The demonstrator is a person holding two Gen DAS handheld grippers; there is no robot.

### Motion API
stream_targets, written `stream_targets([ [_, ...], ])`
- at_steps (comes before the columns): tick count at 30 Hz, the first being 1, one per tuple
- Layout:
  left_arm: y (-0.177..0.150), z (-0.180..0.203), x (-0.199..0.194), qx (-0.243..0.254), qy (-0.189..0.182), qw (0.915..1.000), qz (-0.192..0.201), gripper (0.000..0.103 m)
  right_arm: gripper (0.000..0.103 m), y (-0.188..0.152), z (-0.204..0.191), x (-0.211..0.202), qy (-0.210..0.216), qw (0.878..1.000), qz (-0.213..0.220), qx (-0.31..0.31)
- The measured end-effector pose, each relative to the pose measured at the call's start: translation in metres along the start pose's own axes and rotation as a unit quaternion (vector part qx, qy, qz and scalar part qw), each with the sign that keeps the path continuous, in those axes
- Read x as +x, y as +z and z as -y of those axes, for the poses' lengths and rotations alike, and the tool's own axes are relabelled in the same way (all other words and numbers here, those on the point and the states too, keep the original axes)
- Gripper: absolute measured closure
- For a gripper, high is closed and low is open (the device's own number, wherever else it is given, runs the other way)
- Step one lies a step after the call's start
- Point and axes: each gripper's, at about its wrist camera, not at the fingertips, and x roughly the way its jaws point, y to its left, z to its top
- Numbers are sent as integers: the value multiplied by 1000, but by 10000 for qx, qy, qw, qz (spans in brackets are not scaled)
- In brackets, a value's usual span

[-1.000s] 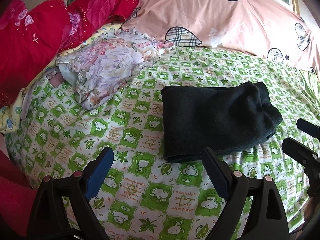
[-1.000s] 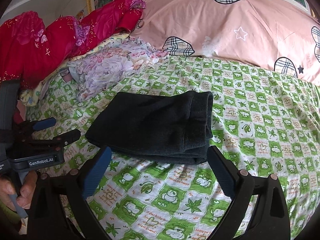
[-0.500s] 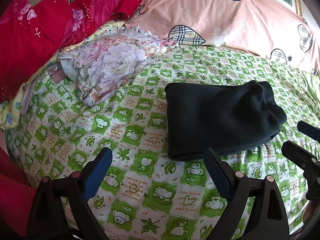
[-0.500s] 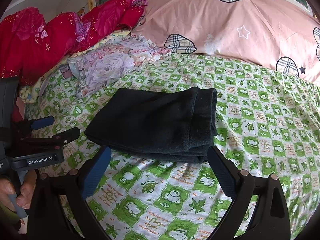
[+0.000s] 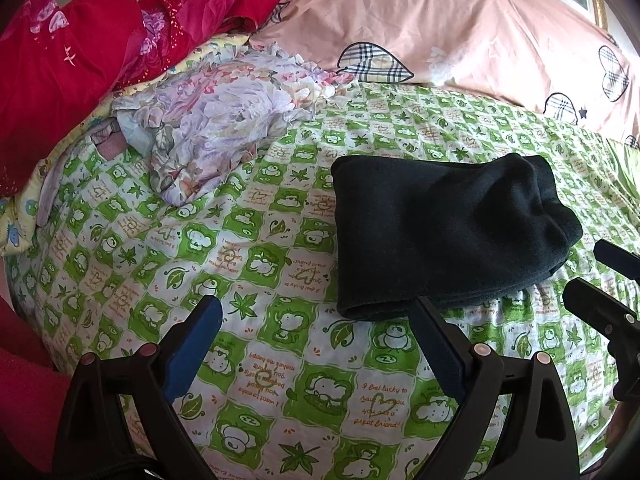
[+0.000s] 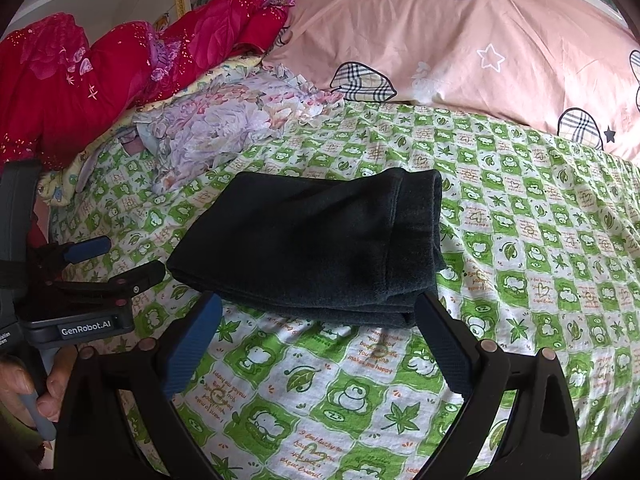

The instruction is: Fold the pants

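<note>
The dark pants [image 5: 440, 232] lie folded into a thick, compact rectangle on my bed, resting on the green-and-white checked sheet [image 5: 248, 248] printed with little animals and leaves. Neither of my tools touches them.

My left tool [image 5: 316, 320] hangs low over the sheet with its blue-padded fingers [image 5: 192, 344] spread wide and nothing between them. The near left corner of the pants sits just beyond its right finger. From this view the pants' rounded, bulkier end points to the right, toward my right tool [image 5: 600, 276], which shows at the frame's right edge with its two black fingers apart.

My right tool [image 6: 320, 320] also stands open and holds nothing, its fingers framing the near edge of the folded pants [image 6: 316, 244]. The right fingertip [image 6: 436, 320] is just beside the near right corner of the stack, where the layered edges show; whether it touches the cloth I cannot tell. At the left edge of this view my left tool [image 6: 120, 260] hovers open over the sheet [image 6: 520, 248], my left hand [image 6: 28, 388] gripping its handle.

Behind the pants lies a crumpled floral cloth [image 5: 208, 128], pale lilac and pink. Farther back sit a red quilt [image 6: 100, 76] with pink flowers and a large peach pillow [image 6: 460, 48] with plaid hearts.
</note>
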Motion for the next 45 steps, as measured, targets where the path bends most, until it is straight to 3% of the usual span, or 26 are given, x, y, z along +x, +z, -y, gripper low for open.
stream_targets([
  [45, 2, 0, 2, -48, 64, 10000, 33, 8, 6, 1, 0, 3, 16, 10000, 19, 25],
])
